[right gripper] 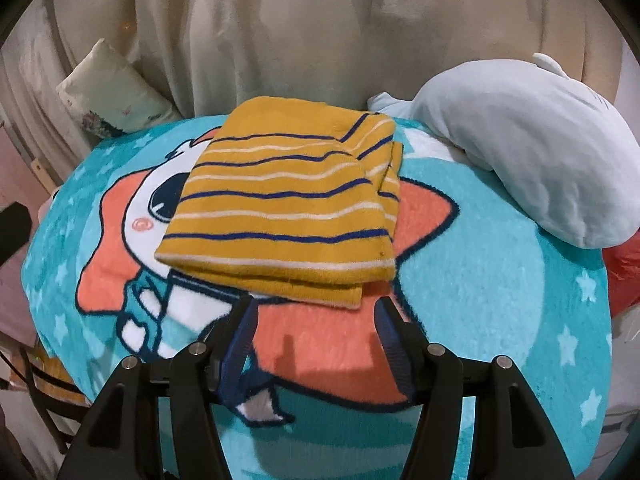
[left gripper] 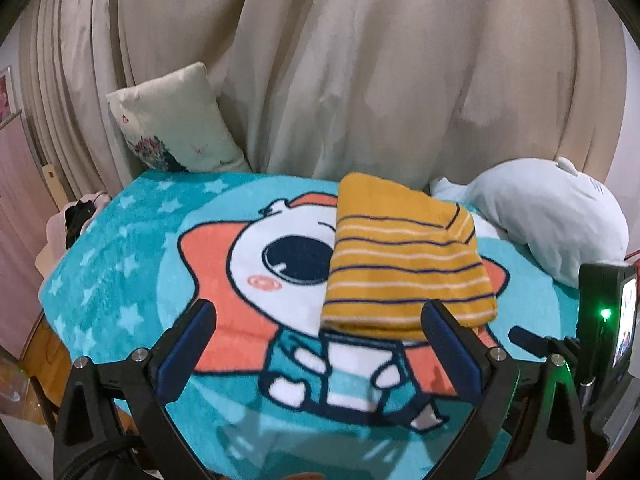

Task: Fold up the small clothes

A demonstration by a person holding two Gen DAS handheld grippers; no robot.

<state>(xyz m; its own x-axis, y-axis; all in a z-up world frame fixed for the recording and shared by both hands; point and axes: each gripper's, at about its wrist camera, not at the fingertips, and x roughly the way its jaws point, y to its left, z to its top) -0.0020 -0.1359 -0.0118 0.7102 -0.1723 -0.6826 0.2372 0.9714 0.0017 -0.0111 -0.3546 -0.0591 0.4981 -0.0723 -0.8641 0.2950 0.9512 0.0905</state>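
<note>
Mustard-yellow knit garment with navy and cream stripes (right gripper: 288, 204) lies folded into a layered rectangle on the teal fleece blanket printed with a cartoon character and pale stars (right gripper: 500, 300). Near hem edges stacked, lower layer showing just past the upper one. Garment's far right corner close to the pale blue plush toy (right gripper: 532, 148); left side and near side have bare blanket around them.

Left gripper (left gripper: 320, 316) — jaws wide apart, nothing between them, tips just short of the garment's near edge. Right gripper (right gripper: 316, 312) — jaws apart, empty, also just short of the near edge.

Cream floral cushion (left gripper: 180, 120) leans on the beige curtain (left gripper: 360, 60) behind. No readable writing or labels.
</note>
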